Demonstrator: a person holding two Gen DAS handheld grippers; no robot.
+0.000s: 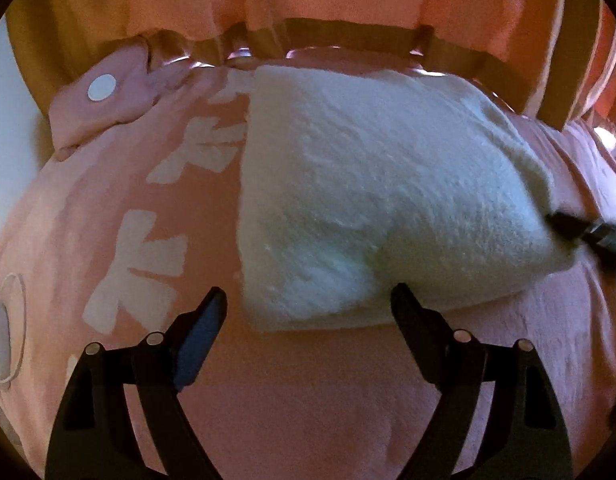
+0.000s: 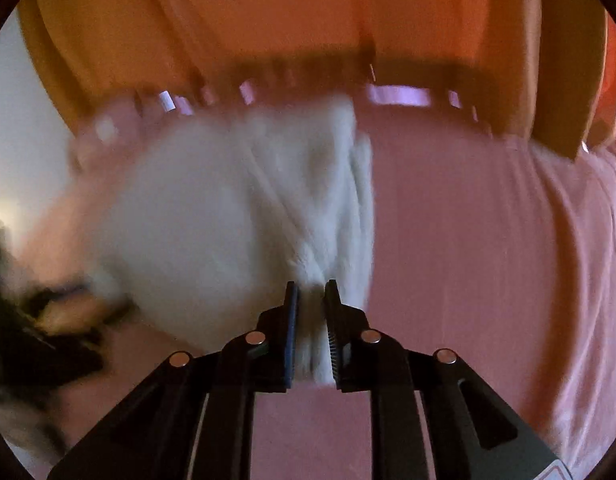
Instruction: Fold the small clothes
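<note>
Pinching a bunched edge of the white fluffy fleece garment (image 2: 236, 200), the right gripper (image 2: 311, 292) has its jaws nearly together with the pile squeezed between the pads. That edge is the garment's right-hand end; in the left wrist view the same gripper shows as a dark tip (image 1: 567, 226) at the garment's right corner. The left gripper (image 1: 308, 300) hangs with its jaws wide apart, gripping nothing, just at the garment's near edge; one fingertip (image 1: 401, 292) sits right at that edge, though contact is not clear, and the other stands over bare cloth beside the garment.

The garment lies already partly folded into a thick, roughly rectangular pad on the pink bedspread with white printed shapes (image 1: 308, 400). Beyond the garment, a small pink cloth piece with a white round patch (image 1: 102, 88) rests near the garment's far left corner, and orange curtains (image 2: 268, 12) hang behind it all.

My read is that a fold of the right end is in hand. To do it well, the clamped edge should travel across in a low arc, with all layers kept caught so that none slips. The left gripper would best pin the near edge as an anchor, so that the pad does not drag across the bedspread.
</note>
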